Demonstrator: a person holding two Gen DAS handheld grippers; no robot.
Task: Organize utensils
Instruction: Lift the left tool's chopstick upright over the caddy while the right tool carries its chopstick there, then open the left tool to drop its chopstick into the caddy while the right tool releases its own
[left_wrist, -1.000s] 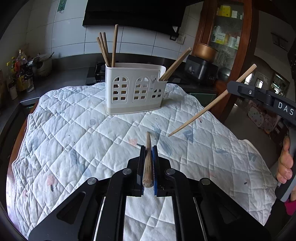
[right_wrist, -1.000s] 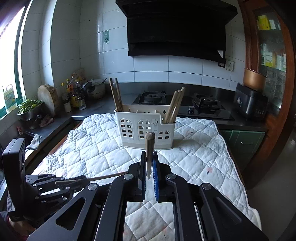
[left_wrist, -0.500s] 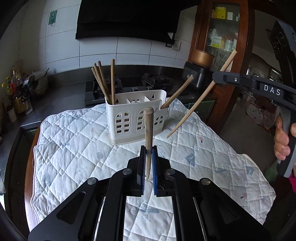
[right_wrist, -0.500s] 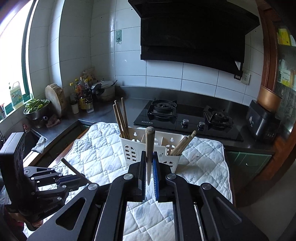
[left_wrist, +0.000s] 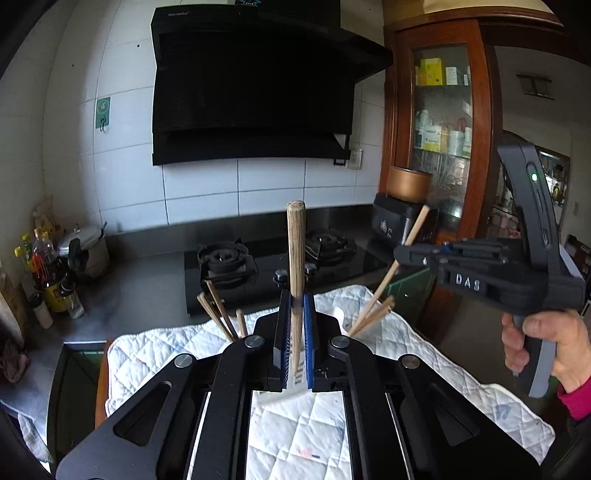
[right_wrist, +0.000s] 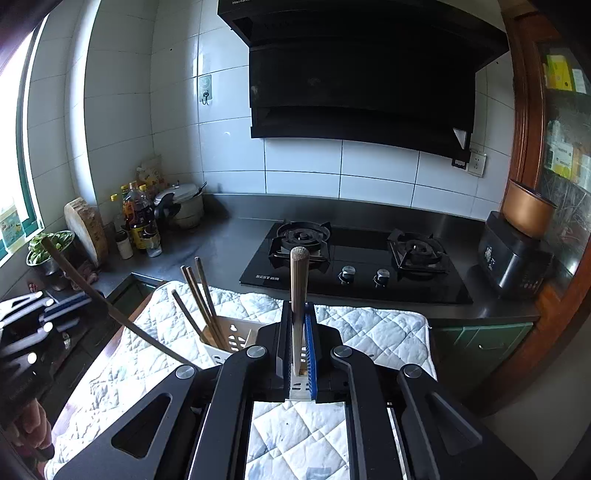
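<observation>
My left gripper (left_wrist: 295, 332) is shut on a wooden chopstick (left_wrist: 296, 258) that stands upright between its blue pads. My right gripper (right_wrist: 298, 339) is shut on another wooden chopstick (right_wrist: 298, 288), also upright. The white utensil holder (right_wrist: 236, 338) sits just under and ahead of both grippers, mostly hidden by them. Several chopsticks (right_wrist: 197, 291) stand in its left compartment, and a few more (left_wrist: 373, 317) lean out of its right side. In the left wrist view the right gripper (left_wrist: 413, 254) holds its chopstick (left_wrist: 402, 251) tilted over the holder's right end.
The holder rests on a white quilted cloth (right_wrist: 369, 328) over the table. Behind it are a black gas hob (right_wrist: 354, 258), a steel counter, oil bottles (right_wrist: 140, 218), a pot (right_wrist: 184, 206) and a rice cooker (right_wrist: 517, 251). A wooden cabinet (left_wrist: 443, 129) stands at right.
Both grippers have lifted and tipped upward with their chopsticks and moved in over the holder, which now sits low and mostly hidden. The chopsticks stay clamped.
</observation>
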